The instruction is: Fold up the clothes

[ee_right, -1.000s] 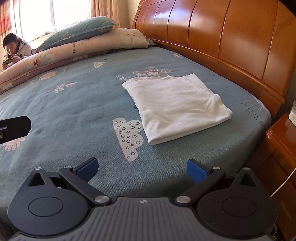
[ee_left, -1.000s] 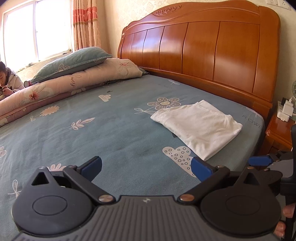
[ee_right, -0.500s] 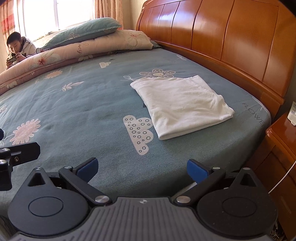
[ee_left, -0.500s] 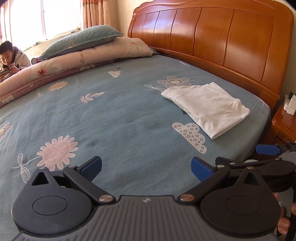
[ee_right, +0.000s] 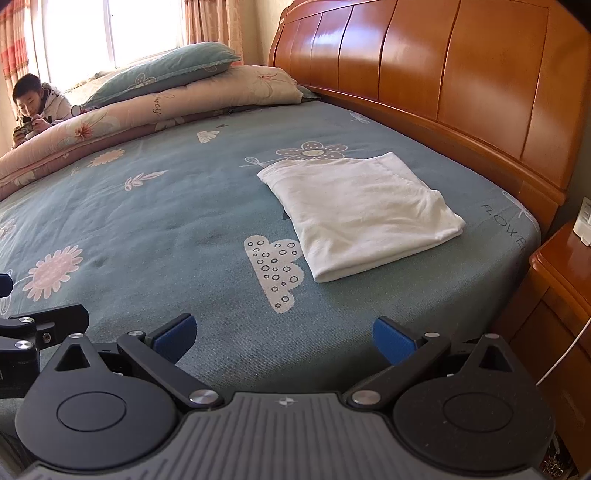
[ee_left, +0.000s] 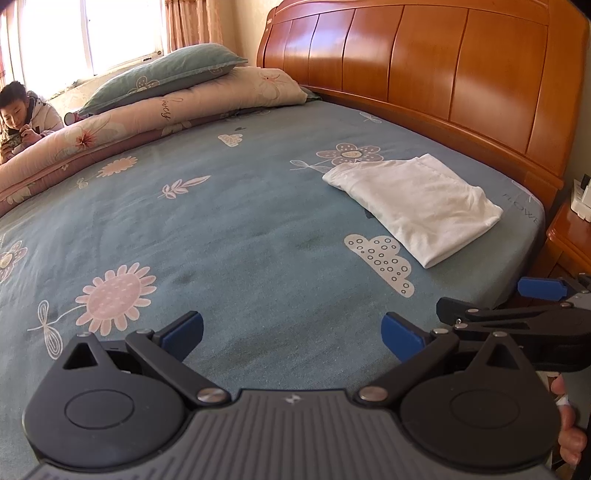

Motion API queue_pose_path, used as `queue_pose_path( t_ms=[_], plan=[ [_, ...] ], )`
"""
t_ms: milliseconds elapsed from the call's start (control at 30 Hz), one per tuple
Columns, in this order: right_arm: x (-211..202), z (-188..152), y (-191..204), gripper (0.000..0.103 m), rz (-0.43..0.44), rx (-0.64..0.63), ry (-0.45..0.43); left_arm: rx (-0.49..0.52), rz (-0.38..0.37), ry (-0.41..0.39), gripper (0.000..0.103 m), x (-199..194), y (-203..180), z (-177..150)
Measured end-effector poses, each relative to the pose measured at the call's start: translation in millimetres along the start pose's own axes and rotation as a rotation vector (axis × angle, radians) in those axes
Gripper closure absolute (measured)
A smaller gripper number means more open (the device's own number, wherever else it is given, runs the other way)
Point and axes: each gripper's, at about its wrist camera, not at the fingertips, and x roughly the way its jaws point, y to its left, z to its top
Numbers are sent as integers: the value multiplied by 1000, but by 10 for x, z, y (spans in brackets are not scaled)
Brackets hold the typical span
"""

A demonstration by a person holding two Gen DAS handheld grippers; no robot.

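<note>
1. At the far left edge of both views, a person (ee_left: 22,118) in a pale jacket is leaning on the bedding in front of a bright window (ee_left: 88,33) and holding a small device.
2. In the upper left of both frames, a teal pillow (ee_left: 162,74) is lying on a rolled floral quilt (ee_left: 147,118), which is running along the far side of the bed.
3. A blue-green bed sheet (ee_left: 240,221), printed with flowers and clouds, is filling the middle of both views.
4. The left tongs (ee_left: 291,332) are sitting low in the left wrist view with their blue-tipped fingers spread wide, gripping nothing and hovering over bare sheet beside a pink flower print (ee_left: 114,295).
5. The right tongs (ee_right: 282,332) are sitting at the bottom of the right wrist view, likewise gaping and empty, just in front of a white cloud print (ee_right: 275,273).
6. The folded white garment (ee_right: 360,214) is lying flat on the sheet right of centre in both frames, a neat rectangle touching the cloud print's right edge and sitting near the corner of the bed, well apart from both tongs.
7. A glossy wooden headboard (ee_right: 461,74) is running across the upper right of both frames.
8. At the right edge, a wooden nightstand (ee_right: 561,288) is standing beside the bed, with a white item on top and a thin white cable hanging down its side.
9. In the lower right corner of the left wrist view, fingers (ee_left: 570,439) are showing beside the tool body.
</note>
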Motion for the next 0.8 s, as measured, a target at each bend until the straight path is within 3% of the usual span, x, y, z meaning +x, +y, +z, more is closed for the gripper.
queue_pose_path(
  t_ms=[800],
  plan=[
    [8, -21, 1, 0, -1, 4, -1, 5, -14, 17, 1, 24, -17, -42]
  ],
)
